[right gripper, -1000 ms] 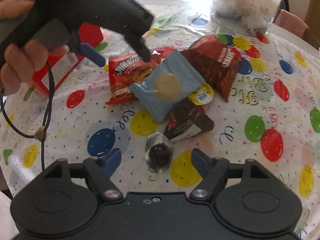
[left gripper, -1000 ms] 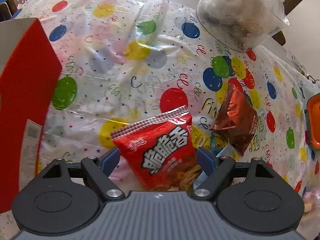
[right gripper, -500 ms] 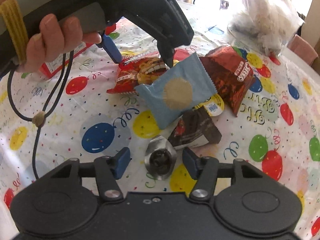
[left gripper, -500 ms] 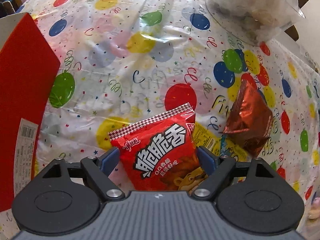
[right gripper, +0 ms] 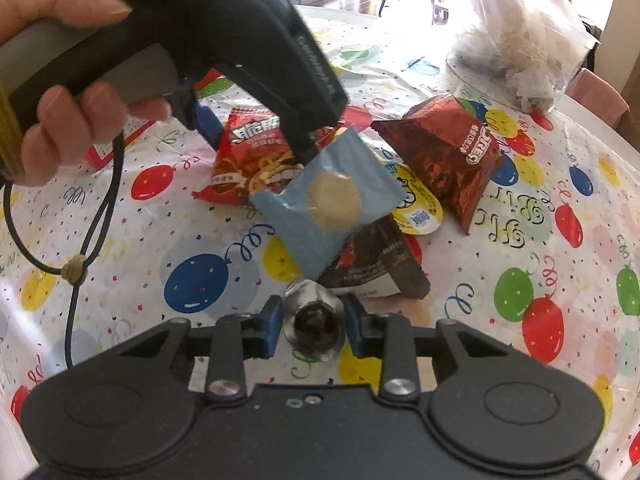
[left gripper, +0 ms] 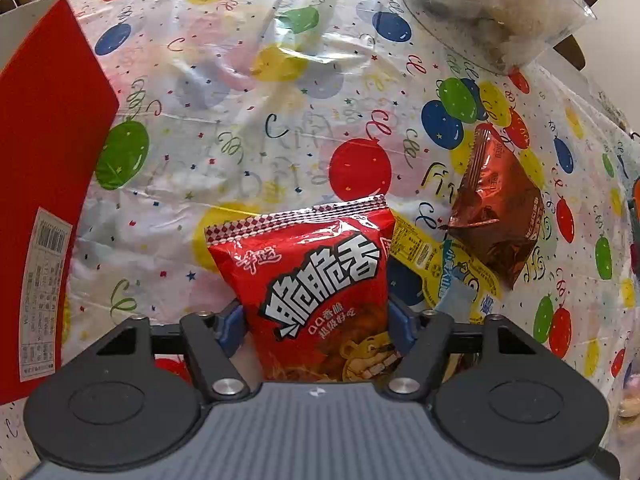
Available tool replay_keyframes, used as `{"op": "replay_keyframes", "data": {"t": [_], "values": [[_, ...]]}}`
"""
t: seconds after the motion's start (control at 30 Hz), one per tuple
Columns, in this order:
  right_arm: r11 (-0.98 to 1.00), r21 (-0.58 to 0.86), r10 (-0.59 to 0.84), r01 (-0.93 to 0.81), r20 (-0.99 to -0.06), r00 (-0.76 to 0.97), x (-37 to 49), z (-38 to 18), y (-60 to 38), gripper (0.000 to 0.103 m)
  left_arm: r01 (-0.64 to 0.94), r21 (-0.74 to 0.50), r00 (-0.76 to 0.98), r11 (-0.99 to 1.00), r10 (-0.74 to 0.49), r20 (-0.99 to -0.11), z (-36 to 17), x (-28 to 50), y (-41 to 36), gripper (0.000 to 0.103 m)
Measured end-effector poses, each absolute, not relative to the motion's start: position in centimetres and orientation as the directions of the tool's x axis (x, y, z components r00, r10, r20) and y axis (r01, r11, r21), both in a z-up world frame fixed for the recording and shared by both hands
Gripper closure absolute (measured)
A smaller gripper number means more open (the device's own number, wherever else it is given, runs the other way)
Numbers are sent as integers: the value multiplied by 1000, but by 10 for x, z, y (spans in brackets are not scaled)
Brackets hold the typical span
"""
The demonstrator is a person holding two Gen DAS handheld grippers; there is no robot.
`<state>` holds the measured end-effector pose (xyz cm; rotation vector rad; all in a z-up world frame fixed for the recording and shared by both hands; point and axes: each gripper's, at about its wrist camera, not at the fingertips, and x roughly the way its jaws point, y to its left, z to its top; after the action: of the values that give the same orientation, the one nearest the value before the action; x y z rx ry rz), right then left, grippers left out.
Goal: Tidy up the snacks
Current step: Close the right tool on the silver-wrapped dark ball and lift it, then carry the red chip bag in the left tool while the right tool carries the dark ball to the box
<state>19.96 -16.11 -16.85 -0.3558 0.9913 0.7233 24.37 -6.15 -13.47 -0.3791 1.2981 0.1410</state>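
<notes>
Right wrist: jaws pinch one silver candy [right gripper: 315, 324]; left jaws closing around one red packet [left gripper: 316, 292].

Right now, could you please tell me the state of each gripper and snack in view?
Left gripper: closing around the red snack bag.
Right gripper: shut on the small clear-wrapped dark candy.
Blue packet: sealed, lying on the pile.
Red-brown pouch: sealed, puffed.

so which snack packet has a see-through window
The light blue packet: a round biscuit shows through its middle. The red noodle bag and brown Oreo pouch are opaque.
</notes>
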Motion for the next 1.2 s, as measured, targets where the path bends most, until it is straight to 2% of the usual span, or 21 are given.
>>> {"op": "replay_keyframes", "data": {"t": [0.43,0.87,1.2], "values": [[772,114,416,-625,-834,363,192,-146,-175,72,-275,-232,321,933,-139,-937,-117,207,-41,35],[821,176,448,-543,-787,423,183,-99,-175,72,-98,-225,418,969,-165,-894,-58,164,-36,35],[821,189,479,-539,-742,469,176,-66,-146,72,-26,-166,500,986,-131,-856,-13,142,-13,35]]}}
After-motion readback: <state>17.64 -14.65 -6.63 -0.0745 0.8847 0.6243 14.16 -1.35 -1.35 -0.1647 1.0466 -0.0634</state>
